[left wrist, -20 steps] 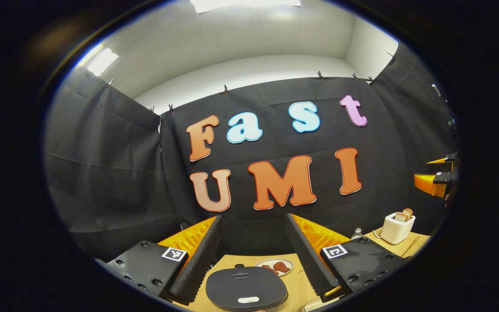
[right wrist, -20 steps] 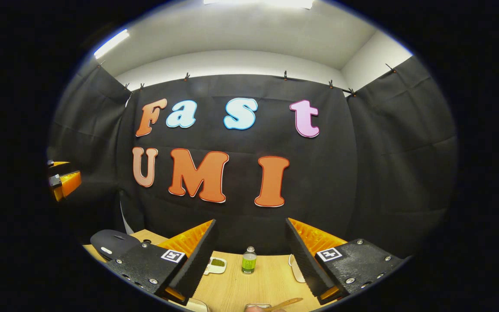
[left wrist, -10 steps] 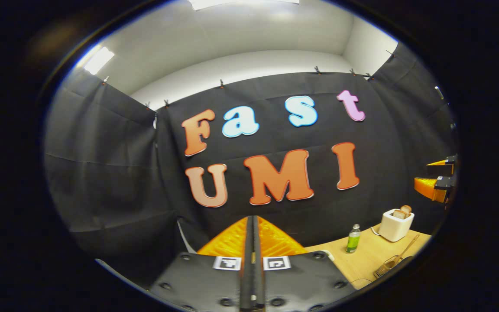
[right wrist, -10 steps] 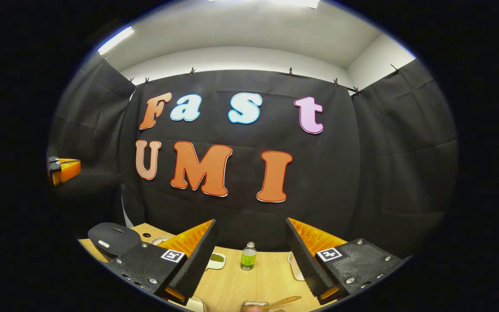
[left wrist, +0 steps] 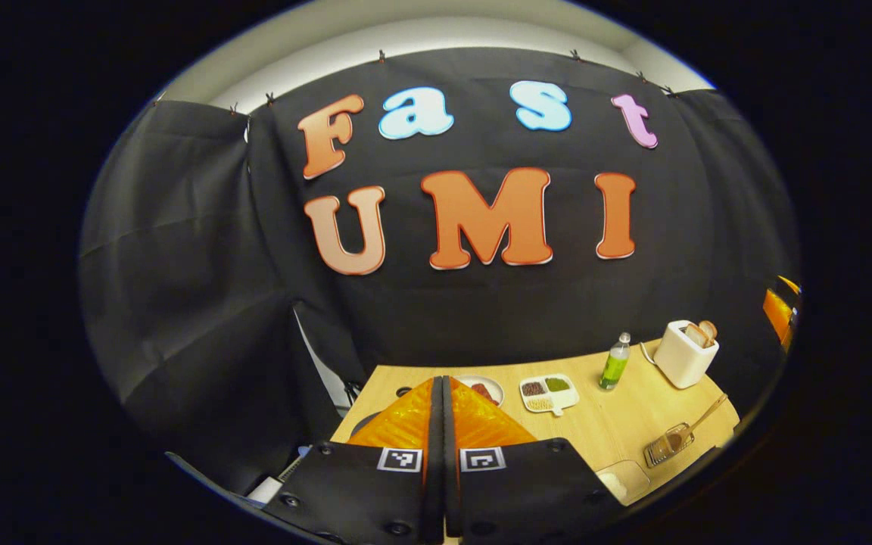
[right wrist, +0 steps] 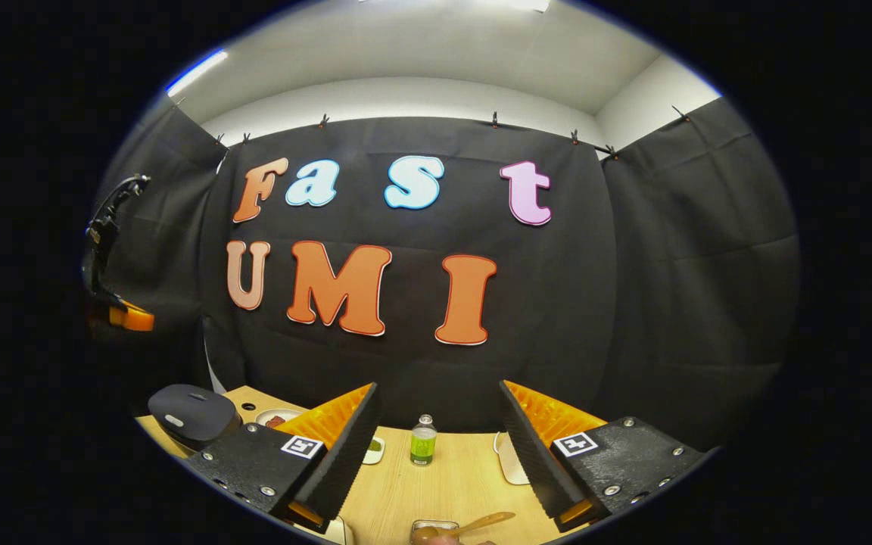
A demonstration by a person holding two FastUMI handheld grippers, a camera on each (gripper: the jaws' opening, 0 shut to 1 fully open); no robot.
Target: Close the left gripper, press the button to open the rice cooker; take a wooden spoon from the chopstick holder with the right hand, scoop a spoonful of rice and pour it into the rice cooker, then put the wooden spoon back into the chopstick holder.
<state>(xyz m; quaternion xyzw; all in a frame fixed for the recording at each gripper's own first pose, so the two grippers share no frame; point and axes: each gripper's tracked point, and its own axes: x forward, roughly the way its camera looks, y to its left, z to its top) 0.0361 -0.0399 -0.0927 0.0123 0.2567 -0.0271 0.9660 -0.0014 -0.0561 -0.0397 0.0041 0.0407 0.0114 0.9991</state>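
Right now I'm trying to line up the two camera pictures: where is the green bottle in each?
Left gripper view: the green bottle stands on the table, lower right, just left of the white toaster.
Right gripper view: the green bottle stands low in the middle, between this gripper's open fingers.
Shared landmark: the booth's black cloth wall behind the table.

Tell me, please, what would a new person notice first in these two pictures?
In the left gripper view, the left gripper stands shut in the foreground over the wooden table, with a white toaster and a green bottle farther right. In the right gripper view, the right gripper is open, with the dark rice cooker at left and a wooden spoon at the bottom.
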